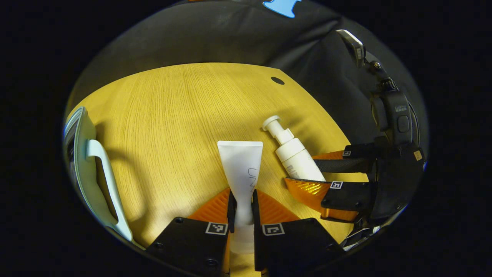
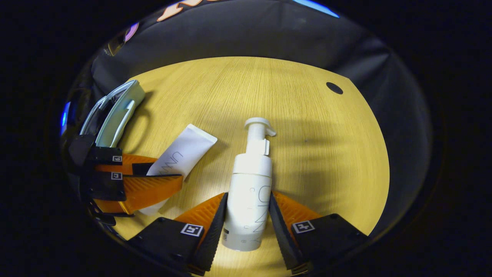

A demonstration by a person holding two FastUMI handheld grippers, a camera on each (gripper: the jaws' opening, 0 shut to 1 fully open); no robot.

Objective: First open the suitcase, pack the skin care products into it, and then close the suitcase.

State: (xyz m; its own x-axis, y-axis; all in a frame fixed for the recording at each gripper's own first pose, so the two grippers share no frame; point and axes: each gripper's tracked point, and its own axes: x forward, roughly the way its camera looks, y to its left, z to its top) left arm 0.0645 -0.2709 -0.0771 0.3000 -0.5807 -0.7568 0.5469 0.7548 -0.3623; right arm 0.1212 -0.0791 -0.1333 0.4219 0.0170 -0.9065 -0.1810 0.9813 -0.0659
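The left gripper (image 1: 242, 209), with orange ribbed fingers on black blocks, is clamped on the narrow lower part of a flat white squeeze tube (image 1: 242, 169), both pads pressing its sides so the tube pinches in between them; the tube's wide crimped end points away over the light wooden table (image 1: 173, 115). Just to the right of it, the right gripper (image 2: 246, 215) closes around the body of a white pump bottle with a nozzle head (image 2: 250, 184), its two black-padded fingers touching the bottle on either side. The bottle lies lengthwise with its pump pointing toward the far edge of the table. Tube and bottle sit near each other but apart. Well off to the left, at the table's edge, stands the pale mint hard-shell suitcase (image 1: 82, 161) with its white handle (image 1: 105, 181) facing the grippers.
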